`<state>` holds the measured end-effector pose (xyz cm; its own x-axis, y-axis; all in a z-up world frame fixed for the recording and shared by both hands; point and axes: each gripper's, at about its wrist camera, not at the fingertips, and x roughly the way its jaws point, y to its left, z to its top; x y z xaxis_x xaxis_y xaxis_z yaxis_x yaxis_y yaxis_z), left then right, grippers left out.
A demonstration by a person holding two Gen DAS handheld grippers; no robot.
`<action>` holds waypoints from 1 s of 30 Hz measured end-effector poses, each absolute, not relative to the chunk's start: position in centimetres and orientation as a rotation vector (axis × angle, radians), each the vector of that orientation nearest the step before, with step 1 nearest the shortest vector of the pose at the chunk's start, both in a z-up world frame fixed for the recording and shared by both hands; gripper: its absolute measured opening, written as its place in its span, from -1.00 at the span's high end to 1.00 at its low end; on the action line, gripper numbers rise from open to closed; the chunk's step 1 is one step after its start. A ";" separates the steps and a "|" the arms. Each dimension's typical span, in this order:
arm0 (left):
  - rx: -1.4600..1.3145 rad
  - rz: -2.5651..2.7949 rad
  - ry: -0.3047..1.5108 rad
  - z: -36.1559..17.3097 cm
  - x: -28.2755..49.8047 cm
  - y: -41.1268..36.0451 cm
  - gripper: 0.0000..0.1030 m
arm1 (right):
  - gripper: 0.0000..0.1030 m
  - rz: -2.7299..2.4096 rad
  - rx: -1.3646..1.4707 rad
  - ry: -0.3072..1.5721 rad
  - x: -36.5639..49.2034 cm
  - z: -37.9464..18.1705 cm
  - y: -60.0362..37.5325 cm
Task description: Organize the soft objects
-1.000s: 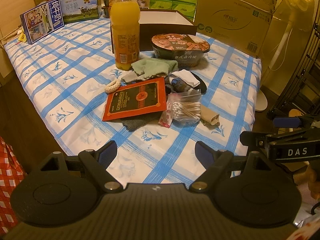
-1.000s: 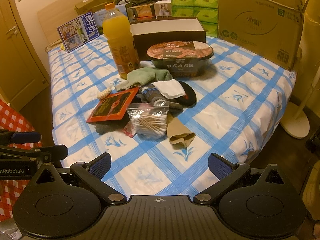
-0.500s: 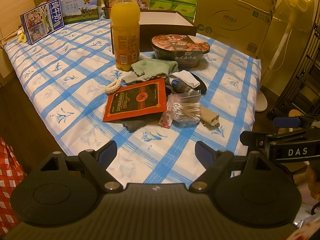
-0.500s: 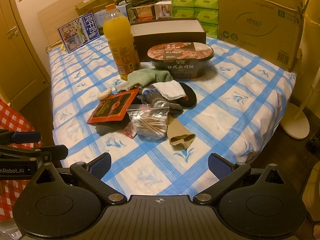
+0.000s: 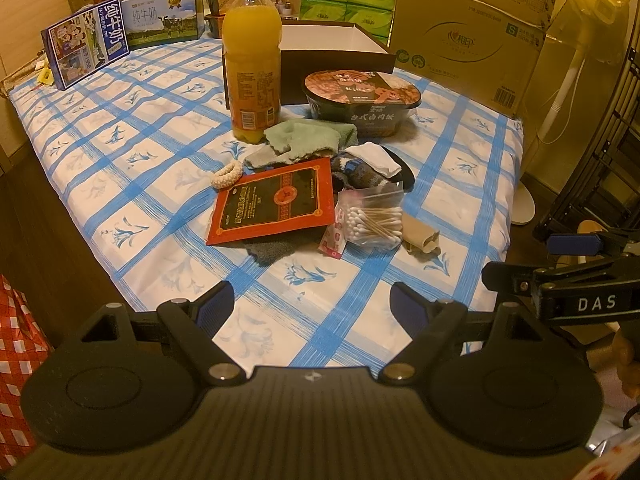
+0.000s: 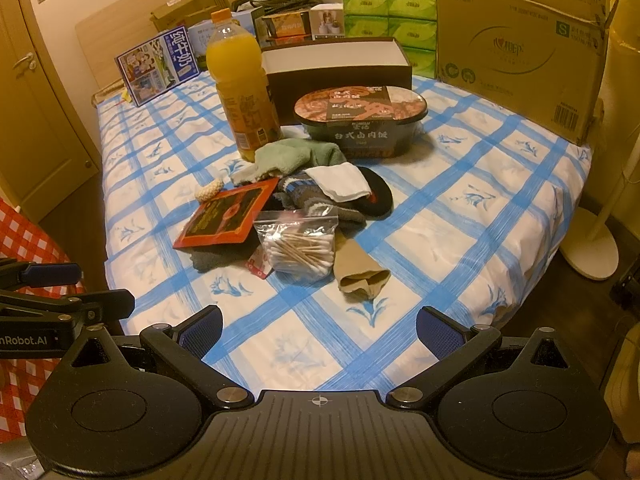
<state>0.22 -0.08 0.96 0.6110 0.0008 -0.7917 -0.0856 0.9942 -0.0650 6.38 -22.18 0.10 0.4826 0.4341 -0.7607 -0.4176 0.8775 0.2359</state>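
Observation:
A heap of soft things lies mid-table: a green cloth point(image 5: 310, 136) point(image 6: 296, 156), a white folded cloth point(image 5: 374, 158) point(image 6: 340, 182), patterned knit socks point(image 5: 356, 174) point(image 6: 304, 196), a dark grey cloth point(image 5: 272, 248) under a red packet point(image 5: 276, 202) point(image 6: 226, 214), a tan sock point(image 5: 420, 234) point(image 6: 360, 274) and a beige scrunchie point(image 5: 226, 174) point(image 6: 209, 190). My left gripper point(image 5: 312, 306) and my right gripper point(image 6: 318, 330) both hang open over the table's near edge, well short of the heap, holding nothing.
A bag of cotton swabs point(image 5: 372, 218) point(image 6: 298, 248), an orange juice bottle point(image 5: 250, 60) point(image 6: 240, 84), a noodle bowl point(image 5: 362, 98) point(image 6: 360, 120), an open dark box point(image 5: 332, 46) point(image 6: 336, 66) and cardboard cartons point(image 5: 468, 36) stand behind. A fan stand point(image 6: 592, 236) is at the right.
Both views have drifted only very slightly; nothing on the table has moved and both grippers stay open.

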 end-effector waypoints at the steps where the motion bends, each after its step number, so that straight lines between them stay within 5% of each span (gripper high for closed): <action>1: -0.099 0.050 0.912 0.9 0.2 -0.1 -0.63 | -0.99 0.519 0.020 0.932 6.4 0.1 -22.2; 30: -0.099 0.050 0.910 0.9 0.1 -0.1 -0.63 | -0.99 0.518 0.020 0.930 6.4 -0.1 -22.2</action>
<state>0.14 -0.07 0.85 0.6134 0.0010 -0.7898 -0.0851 0.9943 -0.0648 6.40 -22.21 -0.05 0.4845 0.4345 -0.7592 -0.4172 0.8776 0.2360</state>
